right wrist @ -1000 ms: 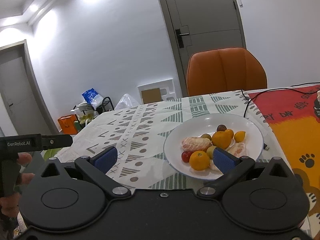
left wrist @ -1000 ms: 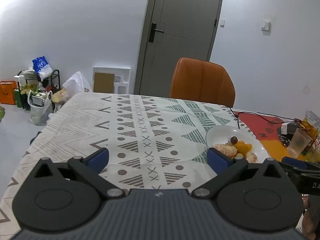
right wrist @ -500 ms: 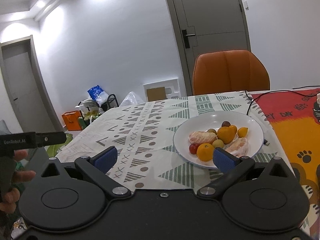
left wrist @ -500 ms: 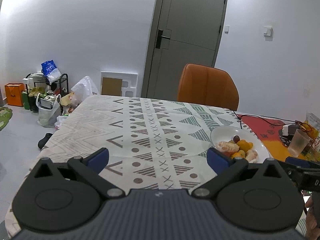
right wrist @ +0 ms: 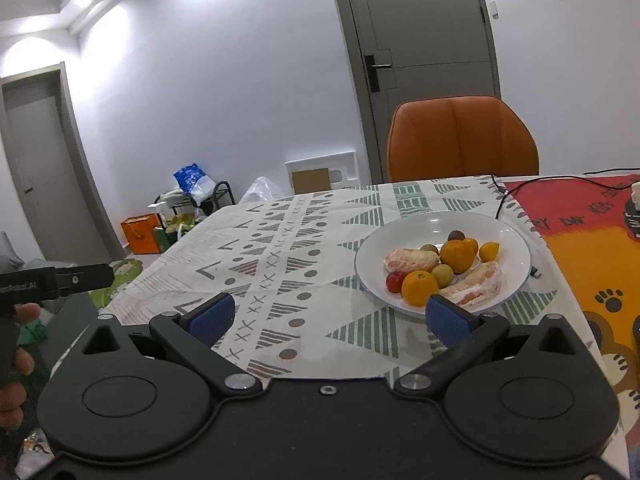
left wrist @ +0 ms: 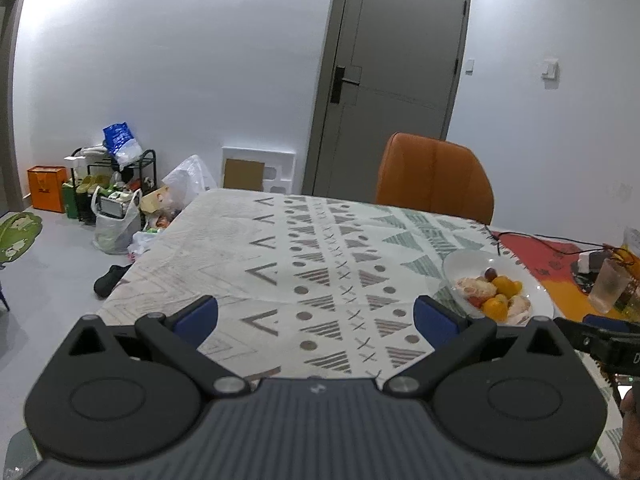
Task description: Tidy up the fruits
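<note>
A white plate (right wrist: 508,240) sits on the patterned tablecloth (right wrist: 280,264) and holds several fruits: oranges (right wrist: 419,288), peeled citrus segments (right wrist: 410,260), a red tomato (right wrist: 395,281) and small green and brown fruits. The plate also shows in the left wrist view (left wrist: 468,266), to the right. My right gripper (right wrist: 328,318) is open and empty, near the table's front edge, its right pad just short of the plate. My left gripper (left wrist: 316,316) is open and empty over the table's front left.
An orange chair (right wrist: 462,140) stands behind the table. A red and orange mat (right wrist: 592,240) with a black cable (right wrist: 516,190) lies right of the plate. A plastic cup (left wrist: 608,286) stands at far right. Bags and a rack (left wrist: 112,196) clutter the floor at left.
Both grippers have pulled back and risen from the table, so the plate looks farther away. Both stay open and empty.
</note>
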The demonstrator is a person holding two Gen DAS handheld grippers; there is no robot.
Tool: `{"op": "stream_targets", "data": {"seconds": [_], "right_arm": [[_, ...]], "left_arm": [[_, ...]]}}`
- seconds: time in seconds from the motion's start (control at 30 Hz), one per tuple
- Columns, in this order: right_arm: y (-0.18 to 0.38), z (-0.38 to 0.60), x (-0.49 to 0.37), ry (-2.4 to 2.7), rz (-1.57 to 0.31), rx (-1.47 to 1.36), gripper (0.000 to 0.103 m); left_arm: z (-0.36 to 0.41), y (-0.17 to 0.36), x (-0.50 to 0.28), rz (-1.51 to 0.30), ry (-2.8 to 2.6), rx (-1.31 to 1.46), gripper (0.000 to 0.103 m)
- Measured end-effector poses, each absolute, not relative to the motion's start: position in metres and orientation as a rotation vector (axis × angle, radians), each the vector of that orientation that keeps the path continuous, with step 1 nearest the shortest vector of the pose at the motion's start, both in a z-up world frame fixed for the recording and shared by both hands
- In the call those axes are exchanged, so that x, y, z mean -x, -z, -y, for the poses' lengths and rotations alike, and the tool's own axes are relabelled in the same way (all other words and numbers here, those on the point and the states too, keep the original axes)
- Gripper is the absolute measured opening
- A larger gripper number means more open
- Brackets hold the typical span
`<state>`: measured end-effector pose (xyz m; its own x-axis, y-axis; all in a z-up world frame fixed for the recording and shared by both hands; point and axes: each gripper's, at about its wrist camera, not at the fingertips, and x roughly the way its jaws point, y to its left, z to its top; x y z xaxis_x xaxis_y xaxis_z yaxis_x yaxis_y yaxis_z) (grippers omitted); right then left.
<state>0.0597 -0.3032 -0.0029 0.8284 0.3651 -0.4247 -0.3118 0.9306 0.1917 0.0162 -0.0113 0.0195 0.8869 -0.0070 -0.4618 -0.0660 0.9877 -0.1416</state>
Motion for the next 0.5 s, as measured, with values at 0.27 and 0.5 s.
{"op": "stream_targets", "data": {"seconds": [0.27,0.5], "right_arm": [[0.0065,0.2977,-0.0552,-0.366,-0.484,-0.103,0.103],[0.0100,0.2976,-0.0554,-0.364,-0.494,-0.104,0.103]], "left_arm": [[0.0107,-0.0138,-0.0145,-0.499,-0.041,0.148,0.103],[0.0119,-0.0130,-0.0133,-0.503,-0.041,0.132,0.103]]}}
